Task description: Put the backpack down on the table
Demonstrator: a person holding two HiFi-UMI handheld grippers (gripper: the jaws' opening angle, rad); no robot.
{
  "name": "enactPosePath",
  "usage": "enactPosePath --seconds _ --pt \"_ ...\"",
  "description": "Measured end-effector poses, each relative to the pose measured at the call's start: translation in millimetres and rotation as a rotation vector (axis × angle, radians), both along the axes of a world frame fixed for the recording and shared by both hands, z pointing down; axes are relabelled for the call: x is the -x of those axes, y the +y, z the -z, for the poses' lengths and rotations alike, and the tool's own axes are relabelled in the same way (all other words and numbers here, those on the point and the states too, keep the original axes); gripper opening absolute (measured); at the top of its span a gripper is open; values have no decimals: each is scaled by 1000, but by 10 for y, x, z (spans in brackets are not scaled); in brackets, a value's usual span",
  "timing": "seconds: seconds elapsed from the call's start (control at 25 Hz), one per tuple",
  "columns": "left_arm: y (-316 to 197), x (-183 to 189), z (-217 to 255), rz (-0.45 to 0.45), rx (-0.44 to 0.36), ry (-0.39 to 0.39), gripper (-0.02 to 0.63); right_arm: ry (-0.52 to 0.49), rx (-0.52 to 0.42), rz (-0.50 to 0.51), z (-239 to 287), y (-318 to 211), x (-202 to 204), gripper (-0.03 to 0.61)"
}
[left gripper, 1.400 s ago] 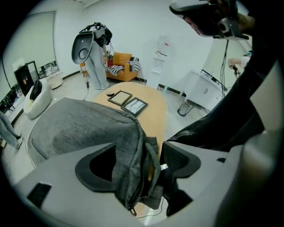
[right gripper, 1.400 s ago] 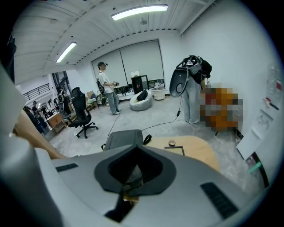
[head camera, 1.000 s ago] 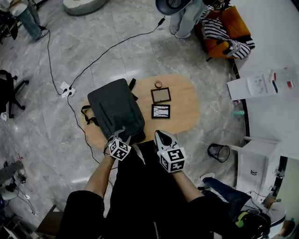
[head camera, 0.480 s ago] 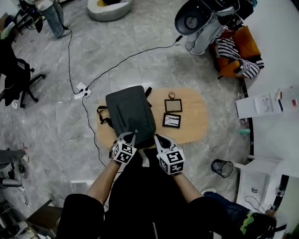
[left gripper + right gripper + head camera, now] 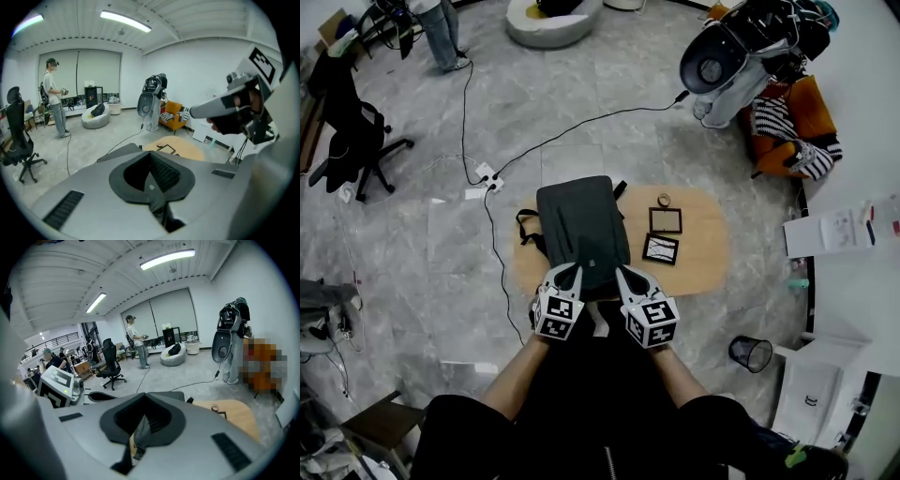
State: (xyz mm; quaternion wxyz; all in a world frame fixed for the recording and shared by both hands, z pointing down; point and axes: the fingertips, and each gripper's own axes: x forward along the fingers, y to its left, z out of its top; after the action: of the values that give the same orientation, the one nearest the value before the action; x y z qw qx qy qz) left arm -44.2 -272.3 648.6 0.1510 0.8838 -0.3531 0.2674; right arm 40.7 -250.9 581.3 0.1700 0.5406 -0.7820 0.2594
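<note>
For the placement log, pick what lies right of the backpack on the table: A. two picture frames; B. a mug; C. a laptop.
A: a far frame and a near frame lie on the table right of the backpack.

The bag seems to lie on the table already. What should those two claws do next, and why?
Probably open both. The backpack appears to lie flat on the table, yet the left gripper and right gripper are each shut on fabric at its near end; letting go would finish the put-down.
</note>
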Motion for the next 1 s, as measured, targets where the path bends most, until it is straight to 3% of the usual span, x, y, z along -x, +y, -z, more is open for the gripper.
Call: enactPosePath --seconds 0.4,0.64,1.0 --pt "-85 253 744 151 -80 134 15 -28 -121 20 342 -80 240 9" --pt "-136 439 828 205 -102 142 15 -22 -139 51 389 -103 307 9" --pt "-197 541 729 213 -108 121 15 -24 -141 46 345 -167 274 8"
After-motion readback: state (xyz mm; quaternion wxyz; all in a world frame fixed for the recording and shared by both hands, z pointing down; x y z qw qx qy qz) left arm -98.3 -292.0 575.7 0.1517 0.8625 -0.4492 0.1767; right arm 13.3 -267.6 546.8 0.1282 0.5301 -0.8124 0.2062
